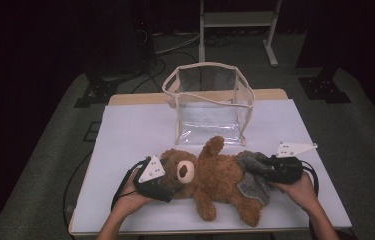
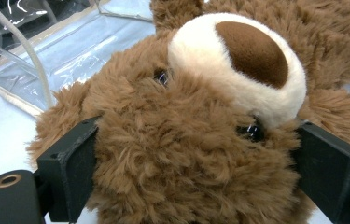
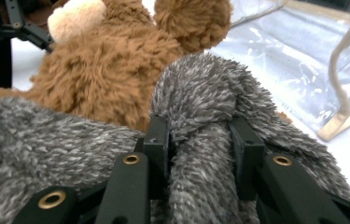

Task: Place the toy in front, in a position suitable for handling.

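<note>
My left gripper (image 1: 162, 186) clamps the teddy bear's (image 1: 215, 180) head, jaws spread wide around the plush at the table's (image 1: 125, 135) 7 o'clock. My right gripper (image 1: 262, 167) is pinched on a fold of the grey cloth (image 3: 210, 93) at the bear's lower body, 4 o'clock. Beyond, at 12 o'clock, stands the clear bag (image 1: 207, 102), mouth open. Risk: the fold may slip from the narrow pinch under load. Risk: the bear's limbs may catch the bag rim and tip the bag.
</note>
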Demonstrator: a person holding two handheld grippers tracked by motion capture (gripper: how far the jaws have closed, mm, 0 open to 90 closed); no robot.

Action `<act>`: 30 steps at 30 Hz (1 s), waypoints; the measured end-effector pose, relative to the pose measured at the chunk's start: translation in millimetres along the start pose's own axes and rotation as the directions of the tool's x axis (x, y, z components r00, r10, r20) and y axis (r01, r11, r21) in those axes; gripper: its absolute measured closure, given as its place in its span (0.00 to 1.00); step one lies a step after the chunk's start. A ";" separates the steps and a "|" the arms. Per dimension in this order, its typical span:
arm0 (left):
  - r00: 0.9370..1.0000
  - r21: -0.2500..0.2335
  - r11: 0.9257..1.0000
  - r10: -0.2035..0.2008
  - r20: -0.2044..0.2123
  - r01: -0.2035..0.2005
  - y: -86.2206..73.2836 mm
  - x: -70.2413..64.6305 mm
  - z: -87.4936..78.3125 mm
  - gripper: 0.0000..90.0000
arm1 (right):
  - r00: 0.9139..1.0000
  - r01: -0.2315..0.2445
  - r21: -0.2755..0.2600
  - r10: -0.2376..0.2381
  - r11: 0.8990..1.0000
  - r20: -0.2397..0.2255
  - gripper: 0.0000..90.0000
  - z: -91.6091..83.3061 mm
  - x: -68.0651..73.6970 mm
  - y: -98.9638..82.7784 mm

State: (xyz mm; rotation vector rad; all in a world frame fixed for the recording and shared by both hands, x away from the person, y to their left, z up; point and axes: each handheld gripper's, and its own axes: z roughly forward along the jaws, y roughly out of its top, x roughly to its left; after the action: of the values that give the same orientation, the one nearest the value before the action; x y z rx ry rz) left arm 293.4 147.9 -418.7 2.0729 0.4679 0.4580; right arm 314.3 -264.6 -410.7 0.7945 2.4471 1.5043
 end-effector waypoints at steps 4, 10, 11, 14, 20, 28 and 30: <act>1.000 -0.003 1.000 -0.004 0.000 0.004 -0.3 0.2 0.0 0.11 | 1.000 0.005 0.020 -0.005 1.000 -0.010 0.72 -0.8 -2.3 -3.1; 1.000 0.008 1.000 -0.007 0.014 0.007 -1.2 0.4 -1.3 0.14 | 1.000 -0.020 0.011 0.020 1.000 -0.020 0.72 -4.2 -4.5 -2.0; 1.000 0.010 1.000 -0.004 0.015 0.004 -1.2 0.1 -1.3 0.14 | 0.999 -0.016 -0.009 0.016 1.000 -0.029 0.72 -6.2 -1.6 1.7; 1.000 0.010 1.000 -0.008 0.012 0.008 -0.1 -1.5 -0.7 0.15 | 0.997 0.012 -0.041 -0.015 0.999 -0.074 0.72 -5.9 11.9 13.8; 1.000 0.026 1.000 0.003 -0.005 -0.003 0.5 -6.8 -0.8 0.15 | 0.983 0.115 -0.030 -0.118 0.993 -0.141 0.72 16.6 44.1 37.8; 1.000 0.026 1.000 -0.005 -0.012 0.006 7.1 -6.5 3.3 0.16 | 0.956 0.257 0.040 -0.248 0.966 -0.156 0.72 58.7 83.1 69.3; 1.000 0.028 1.000 -0.004 -0.009 0.005 7.5 -5.5 3.7 0.16 | 0.948 0.290 0.074 -0.276 0.954 -0.158 0.72 73.0 91.0 73.2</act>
State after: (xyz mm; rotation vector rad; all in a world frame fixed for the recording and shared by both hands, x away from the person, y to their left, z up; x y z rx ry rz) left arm 291.6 138.8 -414.9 2.0967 0.4864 0.4606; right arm 292.3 -134.9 -370.0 0.3343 2.6188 1.3894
